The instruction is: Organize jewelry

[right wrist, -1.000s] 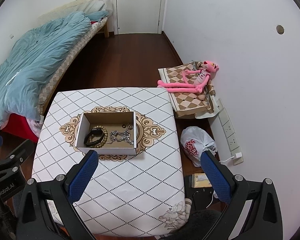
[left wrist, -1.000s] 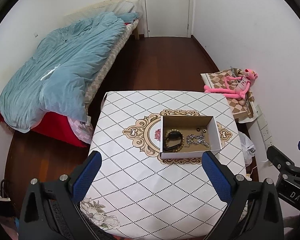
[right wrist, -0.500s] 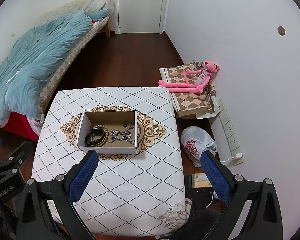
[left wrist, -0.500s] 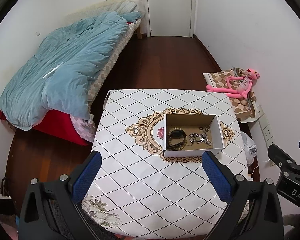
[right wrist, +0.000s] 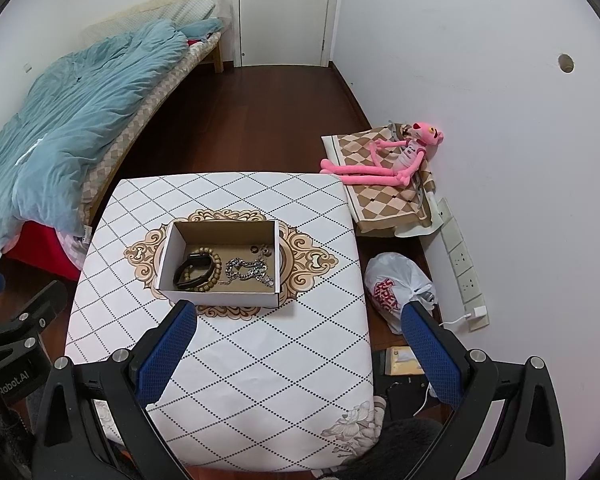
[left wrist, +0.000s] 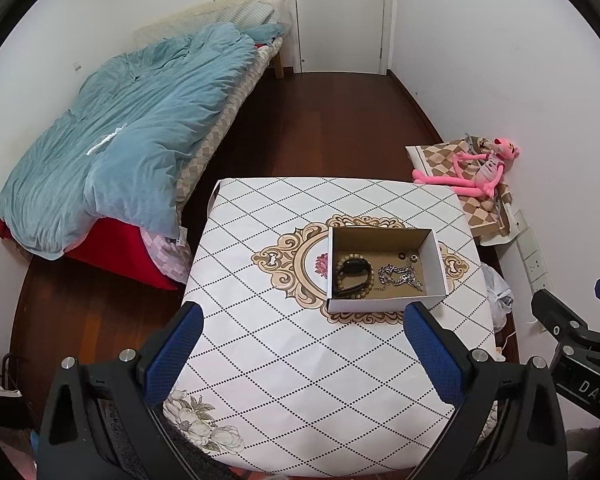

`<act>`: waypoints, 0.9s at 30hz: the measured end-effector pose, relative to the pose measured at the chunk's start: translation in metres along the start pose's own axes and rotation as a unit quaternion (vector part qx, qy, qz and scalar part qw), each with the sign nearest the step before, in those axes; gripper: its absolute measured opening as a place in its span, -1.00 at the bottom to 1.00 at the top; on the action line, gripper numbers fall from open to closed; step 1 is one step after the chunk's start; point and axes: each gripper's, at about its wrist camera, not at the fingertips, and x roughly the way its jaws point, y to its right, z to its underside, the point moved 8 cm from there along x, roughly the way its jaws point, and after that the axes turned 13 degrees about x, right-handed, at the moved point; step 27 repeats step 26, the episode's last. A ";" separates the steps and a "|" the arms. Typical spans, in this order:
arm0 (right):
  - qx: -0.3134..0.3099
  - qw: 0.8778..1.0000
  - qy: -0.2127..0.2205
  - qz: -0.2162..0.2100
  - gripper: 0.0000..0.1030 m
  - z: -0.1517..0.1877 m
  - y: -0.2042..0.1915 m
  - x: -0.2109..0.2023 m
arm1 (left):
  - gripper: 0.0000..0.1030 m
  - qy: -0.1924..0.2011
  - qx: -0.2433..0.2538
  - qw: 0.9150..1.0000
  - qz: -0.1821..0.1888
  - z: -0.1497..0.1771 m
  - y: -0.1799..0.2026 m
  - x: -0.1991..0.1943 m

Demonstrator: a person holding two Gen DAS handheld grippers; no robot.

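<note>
A small open cardboard box (left wrist: 436, 264) (right wrist: 168, 256) sits at the middle of a table with a white diamond-pattern cloth (left wrist: 284, 352) (right wrist: 260, 352). In the box lie a wooden bead bracelet with a black band (left wrist: 354, 276) (right wrist: 198, 270), a silver chain (left wrist: 398, 276) (right wrist: 246, 270) and small rings (left wrist: 407, 257) (right wrist: 260, 249). My left gripper (left wrist: 302, 354) is open and empty, high above the table's near side. My right gripper (right wrist: 300, 354) is open and empty, high above the near right edge.
A bed with a blue duvet (left wrist: 120, 152) stands left of the table. A pink plush toy (right wrist: 396, 156) lies on a checked cushion by the right wall. A white plastic bag (right wrist: 396, 284) and wall sockets (right wrist: 466, 268) are on the right. A white door (left wrist: 340, 16) is at the back.
Both grippers have pulled back and up a little from the table, so the box looks smaller and farther away. Both stay open and empty. The jewelry has not moved.
</note>
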 end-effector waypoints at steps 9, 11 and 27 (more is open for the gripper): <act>0.000 1.000 0.000 -0.001 1.00 0.000 -0.001 -0.001 | 0.98 0.002 0.001 1.000 -0.001 0.000 0.001 -0.002; 0.000 1.000 0.000 -0.001 1.00 0.000 -0.002 -0.001 | 0.98 0.002 0.001 1.000 -0.001 0.000 0.001 -0.002; -0.001 1.000 0.003 -0.004 1.00 -0.002 -0.008 -0.005 | 0.98 0.016 0.003 1.000 0.000 -0.005 0.003 -0.012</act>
